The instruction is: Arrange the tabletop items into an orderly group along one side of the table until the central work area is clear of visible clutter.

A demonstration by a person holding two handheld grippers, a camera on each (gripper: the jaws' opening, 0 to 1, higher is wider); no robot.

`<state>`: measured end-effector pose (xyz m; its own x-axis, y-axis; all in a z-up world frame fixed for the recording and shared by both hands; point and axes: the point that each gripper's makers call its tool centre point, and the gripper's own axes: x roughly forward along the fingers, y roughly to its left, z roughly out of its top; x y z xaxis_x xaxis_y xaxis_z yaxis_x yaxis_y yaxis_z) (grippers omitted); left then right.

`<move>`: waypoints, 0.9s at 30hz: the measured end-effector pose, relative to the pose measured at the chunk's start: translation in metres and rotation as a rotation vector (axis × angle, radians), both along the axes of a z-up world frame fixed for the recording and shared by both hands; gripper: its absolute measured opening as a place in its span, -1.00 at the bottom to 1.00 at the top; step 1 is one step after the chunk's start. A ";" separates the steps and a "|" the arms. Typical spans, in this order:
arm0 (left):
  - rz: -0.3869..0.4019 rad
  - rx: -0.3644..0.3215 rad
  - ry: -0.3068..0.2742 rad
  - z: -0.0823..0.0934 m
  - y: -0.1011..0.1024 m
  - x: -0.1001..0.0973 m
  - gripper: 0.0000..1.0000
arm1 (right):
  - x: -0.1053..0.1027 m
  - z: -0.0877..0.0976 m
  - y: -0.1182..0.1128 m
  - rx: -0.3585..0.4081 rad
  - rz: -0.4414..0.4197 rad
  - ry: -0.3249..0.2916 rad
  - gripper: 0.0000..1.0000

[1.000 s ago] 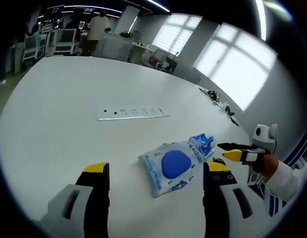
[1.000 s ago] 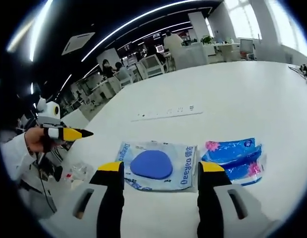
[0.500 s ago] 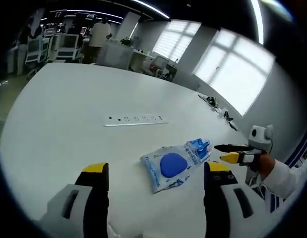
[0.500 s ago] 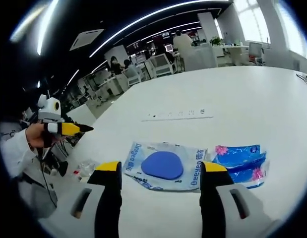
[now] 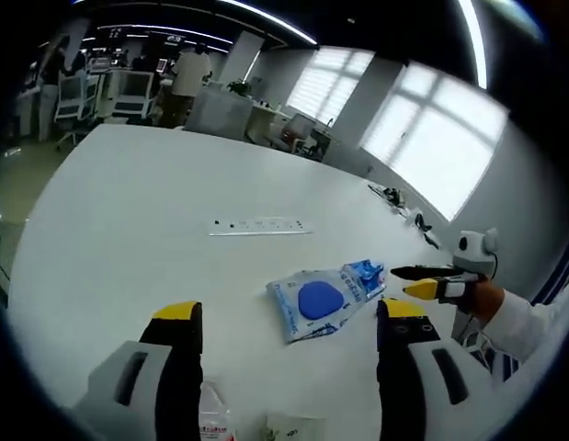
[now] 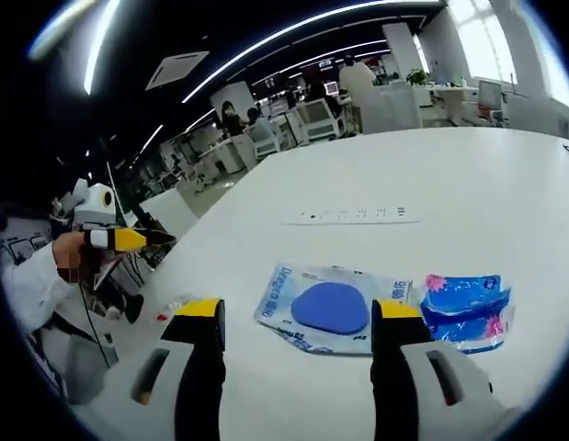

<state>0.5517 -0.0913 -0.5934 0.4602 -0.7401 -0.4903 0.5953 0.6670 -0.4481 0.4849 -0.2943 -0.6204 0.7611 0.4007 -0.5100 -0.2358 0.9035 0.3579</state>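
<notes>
Both my grippers have pulled back from the packets since a second ago; two small clear items now show at the near edge.

Count: one clear pouch with blue pad (image 5: 316, 303), one blue packet (image 6: 466, 308) touching it, one power strip (image 5: 260, 225) beyond. Left gripper (image 5: 289, 322) and right gripper (image 6: 298, 317): jaws wide apart, holding nothing, above white table (image 5: 128, 239).

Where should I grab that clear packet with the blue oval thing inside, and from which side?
Probably pinch the flat film margin of the clear packet at its near edge, coming from the right gripper side. It lies flat on the white table, and the blue pad bulges in its middle, so the thin border suits the jaws better. The far side touches the blue tissue pack.
</notes>
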 end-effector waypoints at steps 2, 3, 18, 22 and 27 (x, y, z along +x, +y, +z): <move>0.012 -0.006 -0.002 0.003 0.007 -0.002 0.58 | 0.000 0.002 0.005 0.001 0.011 -0.003 0.26; 0.017 -0.006 -0.003 0.004 0.011 -0.003 0.58 | 0.000 0.003 0.009 0.004 0.018 -0.005 0.26; 0.078 -0.020 -0.013 0.014 0.056 -0.031 0.59 | -0.002 0.013 0.058 0.027 0.118 -0.007 0.25; 0.095 -0.022 -0.021 0.018 0.068 -0.039 0.59 | -0.003 0.016 0.070 0.034 0.141 -0.010 0.25; 0.113 -0.026 -0.026 0.021 0.081 -0.050 0.60 | -0.002 0.020 0.087 0.041 0.179 -0.014 0.25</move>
